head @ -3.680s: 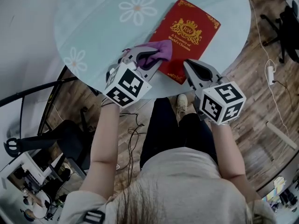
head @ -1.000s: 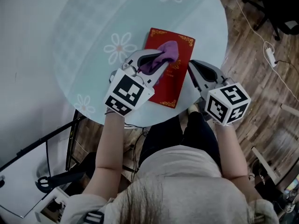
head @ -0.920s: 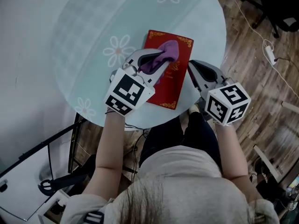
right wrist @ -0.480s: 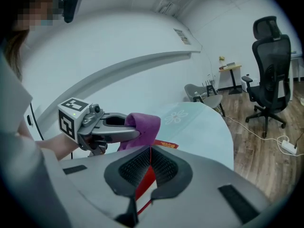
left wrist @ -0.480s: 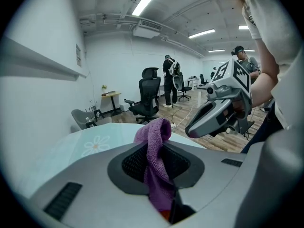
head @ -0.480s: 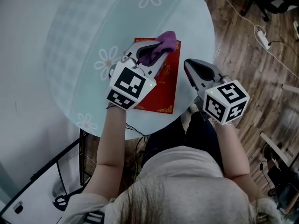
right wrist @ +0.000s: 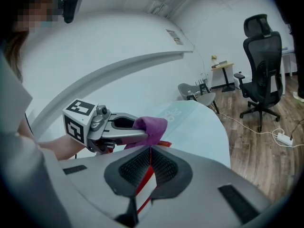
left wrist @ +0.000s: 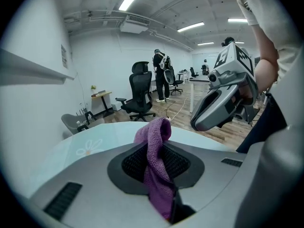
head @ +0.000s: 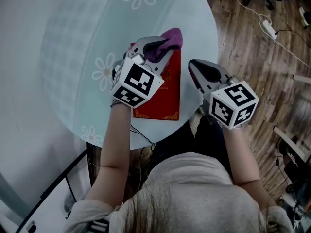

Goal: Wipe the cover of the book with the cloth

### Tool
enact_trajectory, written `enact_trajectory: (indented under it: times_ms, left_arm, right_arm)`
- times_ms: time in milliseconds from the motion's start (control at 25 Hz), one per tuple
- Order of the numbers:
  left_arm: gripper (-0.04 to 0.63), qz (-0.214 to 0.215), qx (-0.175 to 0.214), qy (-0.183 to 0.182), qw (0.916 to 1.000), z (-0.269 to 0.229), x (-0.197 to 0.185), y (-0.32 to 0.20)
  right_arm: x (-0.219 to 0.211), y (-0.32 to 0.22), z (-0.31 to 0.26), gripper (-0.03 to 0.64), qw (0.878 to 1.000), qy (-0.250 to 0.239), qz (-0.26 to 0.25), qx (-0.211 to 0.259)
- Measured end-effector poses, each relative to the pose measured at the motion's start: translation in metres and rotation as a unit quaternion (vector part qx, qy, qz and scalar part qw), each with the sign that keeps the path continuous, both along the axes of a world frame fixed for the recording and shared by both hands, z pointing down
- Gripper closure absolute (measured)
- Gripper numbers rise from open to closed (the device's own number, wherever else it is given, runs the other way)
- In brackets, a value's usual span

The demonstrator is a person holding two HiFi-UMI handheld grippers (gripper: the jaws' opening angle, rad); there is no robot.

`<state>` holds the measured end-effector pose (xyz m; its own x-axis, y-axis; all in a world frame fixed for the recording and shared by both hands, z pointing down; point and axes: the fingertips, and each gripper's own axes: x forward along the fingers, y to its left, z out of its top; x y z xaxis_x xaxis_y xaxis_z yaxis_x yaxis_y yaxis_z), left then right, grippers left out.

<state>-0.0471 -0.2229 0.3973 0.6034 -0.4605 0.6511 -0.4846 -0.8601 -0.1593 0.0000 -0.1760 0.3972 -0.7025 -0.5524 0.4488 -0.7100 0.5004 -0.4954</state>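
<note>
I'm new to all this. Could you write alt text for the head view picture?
Seen from above, a person's left tool holds a purple cloth at the far end of a red book on a round pale table; the right tool hovers just right of the book.

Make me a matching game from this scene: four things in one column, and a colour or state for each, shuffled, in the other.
Things:
1. cloth
2. book
3. table
4. floor

Descriptions:
A. wooden planks
B. red, lying flat on the table
C. pale, printed with flowers
D. purple, pinched in the left gripper

Pairs: 1-D, 2-B, 3-C, 4-A
</note>
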Motion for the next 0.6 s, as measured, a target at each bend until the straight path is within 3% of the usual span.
enact_trajectory:
  times_ms: [320, 600]
  left_arm:
    - [0.514, 0.034, -0.034, -0.023, 0.9986, 0.030, 0.008, 0.005]
    - [0.514, 0.042, -0.052, -0.014, 0.9977, 0.038, 0.010, 0.008]
  right_arm:
    - [0.001, 0.002, 0.014, 0.594, 1.000, -0.003, 0.012, -0.017]
    - [0.004, 0.005, 0.022, 0.594, 1.000, -0.002, 0.019, -0.025]
